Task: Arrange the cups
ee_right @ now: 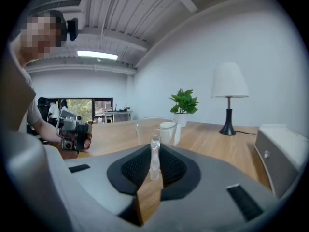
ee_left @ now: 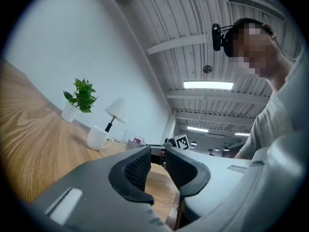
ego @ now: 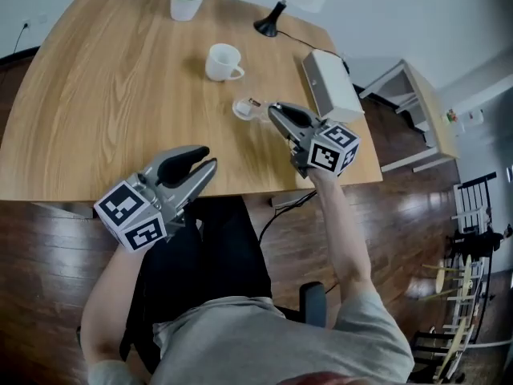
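A clear glass cup (ego: pixel 244 107) stands on the wooden table (ego: pixel 104 95), right of centre. My right gripper (ego: pixel 276 112) reaches it from the near right and is shut on its glass handle (ee_right: pixel 154 151), which stands upright between the pads; the cup's body (ee_right: pixel 147 129) rises just beyond the jaws. A white mug (ego: pixel 222 62) sits behind it, handle to the right, partly hidden by the glass in the right gripper view. My left gripper (ego: pixel 202 160) hovers at the table's front edge, holding nothing, its pads a narrow gap apart (ee_left: pixel 155 166).
A potted plant (ego: pixel 187 2) stands at the far edge, a black-footed lamp (ego: pixel 272 22) at the back right, and a white box (ego: pixel 330 83) along the right edge. A pale side table (ego: pixel 417 111) is on the floor beyond.
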{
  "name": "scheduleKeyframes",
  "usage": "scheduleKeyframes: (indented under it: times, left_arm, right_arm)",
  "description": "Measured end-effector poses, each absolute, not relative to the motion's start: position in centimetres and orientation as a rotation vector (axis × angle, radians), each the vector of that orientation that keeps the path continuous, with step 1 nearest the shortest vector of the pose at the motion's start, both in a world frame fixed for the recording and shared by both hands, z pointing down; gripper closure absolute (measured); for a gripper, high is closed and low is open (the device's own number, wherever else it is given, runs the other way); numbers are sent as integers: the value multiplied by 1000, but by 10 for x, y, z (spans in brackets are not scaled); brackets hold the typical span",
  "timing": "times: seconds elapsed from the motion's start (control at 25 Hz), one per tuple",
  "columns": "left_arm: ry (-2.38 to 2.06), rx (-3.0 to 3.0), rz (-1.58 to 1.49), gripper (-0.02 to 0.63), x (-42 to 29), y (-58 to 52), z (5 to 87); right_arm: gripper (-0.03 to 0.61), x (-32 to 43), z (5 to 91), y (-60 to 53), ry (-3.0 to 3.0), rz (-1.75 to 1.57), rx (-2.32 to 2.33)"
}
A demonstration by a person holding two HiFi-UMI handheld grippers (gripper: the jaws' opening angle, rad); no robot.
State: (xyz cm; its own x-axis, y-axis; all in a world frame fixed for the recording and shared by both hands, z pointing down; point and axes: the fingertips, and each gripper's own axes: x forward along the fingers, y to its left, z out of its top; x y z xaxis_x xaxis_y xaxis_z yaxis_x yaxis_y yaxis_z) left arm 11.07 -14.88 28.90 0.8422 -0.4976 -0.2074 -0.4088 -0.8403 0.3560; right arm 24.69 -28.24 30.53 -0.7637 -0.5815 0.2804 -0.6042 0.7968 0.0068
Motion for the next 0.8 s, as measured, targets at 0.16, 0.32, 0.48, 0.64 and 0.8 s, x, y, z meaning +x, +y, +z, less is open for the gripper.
scheduleKeyframes:
  times: [0.16, 0.32, 0.48, 0.64, 0.8]
  left_arm:
    - [-688, 2723, -421, 525, 113, -149, 287]
    - [-691, 2723, -414, 525, 113, -150, 287]
    - [-696, 2718, -411, 525, 113, -150, 289]
    - [-698, 2711, -413, 525, 113, -149, 289]
    - [-692, 2707, -417, 525, 114, -149, 287]
  right_arm:
    - [518, 318, 261, -301, -2705, 89, 1137]
    - [517, 417, 218, -348, -2556, 15, 1409]
    - [517, 500, 216, -401, -2341, 74, 1573]
    - [517, 549, 240, -438, -2189, 189, 1629]
    - [517, 566, 245, -460, -2167, 239, 1670]
